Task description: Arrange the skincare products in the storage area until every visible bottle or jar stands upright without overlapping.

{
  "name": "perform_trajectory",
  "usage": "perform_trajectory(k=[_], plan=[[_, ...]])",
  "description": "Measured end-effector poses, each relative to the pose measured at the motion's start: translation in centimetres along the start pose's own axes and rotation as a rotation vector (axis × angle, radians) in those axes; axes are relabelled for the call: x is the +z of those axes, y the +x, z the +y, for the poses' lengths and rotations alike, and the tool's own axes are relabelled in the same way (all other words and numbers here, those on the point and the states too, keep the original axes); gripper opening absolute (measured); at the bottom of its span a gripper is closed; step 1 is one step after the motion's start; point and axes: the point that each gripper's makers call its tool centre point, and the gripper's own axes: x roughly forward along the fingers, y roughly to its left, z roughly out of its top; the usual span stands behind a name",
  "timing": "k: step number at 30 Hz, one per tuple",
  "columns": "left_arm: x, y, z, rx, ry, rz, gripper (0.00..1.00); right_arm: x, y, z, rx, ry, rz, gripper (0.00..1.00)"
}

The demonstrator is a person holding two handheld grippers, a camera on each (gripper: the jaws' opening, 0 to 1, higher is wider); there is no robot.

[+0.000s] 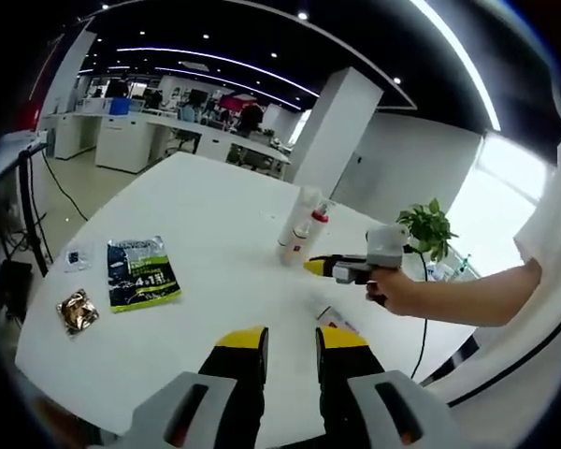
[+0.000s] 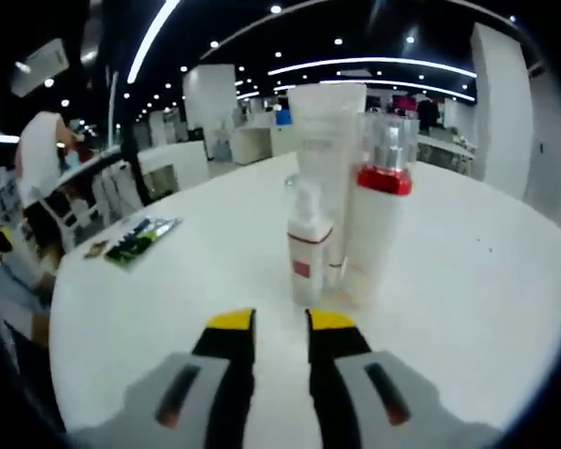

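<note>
On the white table, toward its far side, a tight cluster of skincare bottles stood upright. Seen close in the right gripper view: a small pump bottle w/ a red band in front, a taller white bottle w/ red collar and clear cap just beside it, and a wide frosted tube behind both. In the left gripper view the same bottles read as one clump, so whether they touched or only overlapped by angle couldn't be told. Right gripper was aimed at the pump bottle, just short of it, jaws a little apart w/ nothing between them; from the left gripper view that gripper sat near the bottles, held by a hand. Left gripper hung well back over the near table edge, jaws parted, holding nothing. A small flat item lay on the table between the left gripper and the bottles; too small to ID, poss. a product lying down. Judged step: approach to the cluster, prob. to space the bottles out. Next move would need a narrow grasp on the front pump bottle w/o knocking its neighbours. Contents: the tube looked translucent, fill level unclear; the others were opaque. A dark packet, a small gold wrapper and a small tag lay well apart at the table's other side.
</note>
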Motion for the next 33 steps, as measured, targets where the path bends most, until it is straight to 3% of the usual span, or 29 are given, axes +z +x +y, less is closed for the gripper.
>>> perform_trajectory(k=[1,7,14,20,22,25,33], plan=[[-0.3,0.0,-0.1,-0.005,-0.016,-0.005,0.21,0.0,-1.2,1.6,0.028,-0.005,-0.009,0.19],[-0.9,0.2,-0.2,-0.008,-0.034,-0.011,0.21,-0.1,-4.4,5.1,0.093,0.018,-0.022,0.21],[-1.6,0.6,-0.5,-0.026,-0.057,-0.01,0.21,-1.3,-5.9,7.0,0.125,-0.005,0.033,0.23],[-2.4,1.9,-1.6,-0.069,-0.071,0.006,0.2,-0.7,-7.2,7.8,0.122,-0.001,0.027,0.24],[-2.0,2.1,-1.6,-0.078,-0.064,0.008,0.2,-0.8,-7.4,8.1,0.125,0.004,0.032,0.24],[-0.1,2.4,-1.0,-0.088,-0.081,-0.022,0.2,-1.1,-7.7,9.2,0.13,-0.004,0.068,0.24],[1.8,2.4,-0.6,-0.111,-0.138,-0.006,0.2,0.6,-8.5,10.6,0.135,0.012,0.109,0.27]])
